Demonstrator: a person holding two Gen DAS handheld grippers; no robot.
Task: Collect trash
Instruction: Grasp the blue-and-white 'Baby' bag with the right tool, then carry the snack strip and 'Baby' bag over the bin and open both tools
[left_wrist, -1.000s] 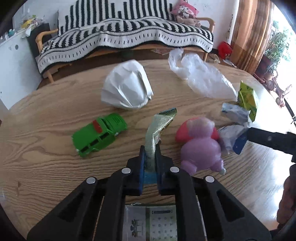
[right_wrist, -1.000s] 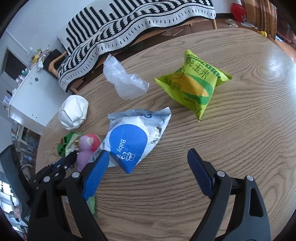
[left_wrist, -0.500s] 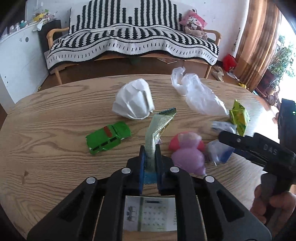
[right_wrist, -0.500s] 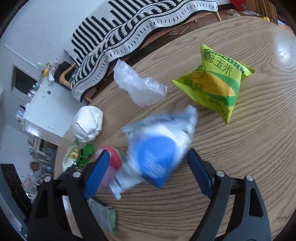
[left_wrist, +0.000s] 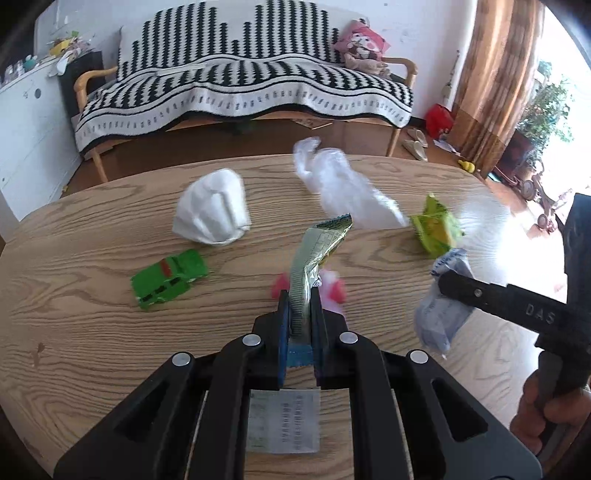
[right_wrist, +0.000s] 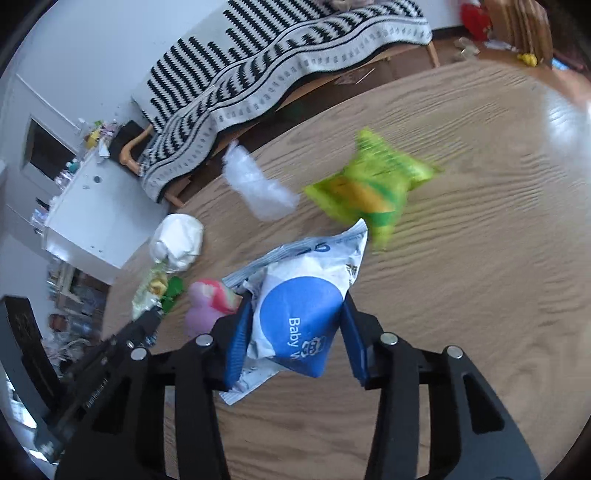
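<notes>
My left gripper (left_wrist: 300, 306) is shut on a silver-green wrapper (left_wrist: 317, 247) and holds it upright above the wooden table (left_wrist: 92, 321). My right gripper (right_wrist: 295, 332) is shut on a white and blue baby wipes packet (right_wrist: 299, 317), lifted off the table; the packet also shows in the left wrist view (left_wrist: 443, 314). A yellow-green corn snack bag (right_wrist: 369, 192), a clear plastic bag (right_wrist: 258, 188) and a crumpled white paper bag (right_wrist: 179, 242) lie on the table beyond.
A green toy car (left_wrist: 168, 278) and a pink-purple toy figure (right_wrist: 208, 306) stand mid-table. A printed card (left_wrist: 282, 421) lies under my left gripper. A striped sofa (left_wrist: 240, 88) stands behind the table, a white cabinet (right_wrist: 96, 214) to the left.
My right gripper closed on the baby wipes packet and lifted it. Both grippers rose and pulled back from the table; the left kept hold of the wrapper.
</notes>
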